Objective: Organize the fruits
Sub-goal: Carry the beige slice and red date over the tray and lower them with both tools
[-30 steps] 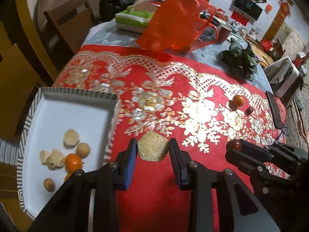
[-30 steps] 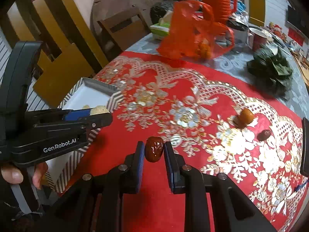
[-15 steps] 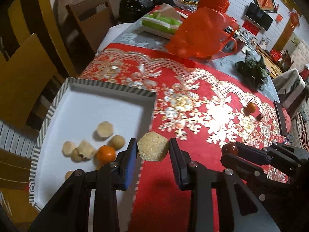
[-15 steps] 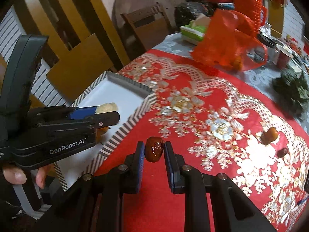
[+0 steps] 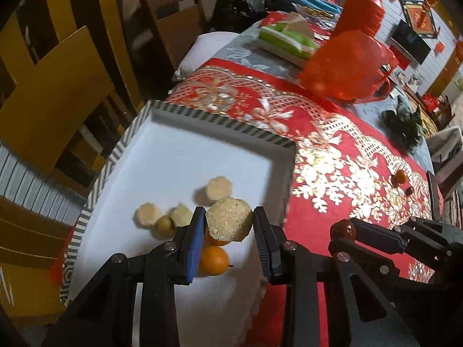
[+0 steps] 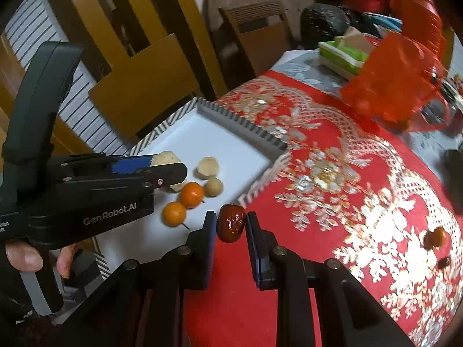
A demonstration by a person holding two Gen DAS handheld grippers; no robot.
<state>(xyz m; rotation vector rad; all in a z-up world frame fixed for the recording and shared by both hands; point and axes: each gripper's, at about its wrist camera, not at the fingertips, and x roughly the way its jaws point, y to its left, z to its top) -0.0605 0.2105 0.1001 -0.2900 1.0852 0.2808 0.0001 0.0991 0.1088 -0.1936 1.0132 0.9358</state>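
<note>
The left gripper (image 5: 228, 227) is clamped on a pale, faceted fruit chunk (image 5: 229, 223), held above a white tray (image 5: 179, 156). The right gripper (image 6: 231, 227) pinches a dark red date (image 6: 231, 223), its long axis upright, at the tray's edge. In the tray lie two oranges (image 6: 191, 194), a small round fruit, and several pale pieces, possibly peeled.
</note>
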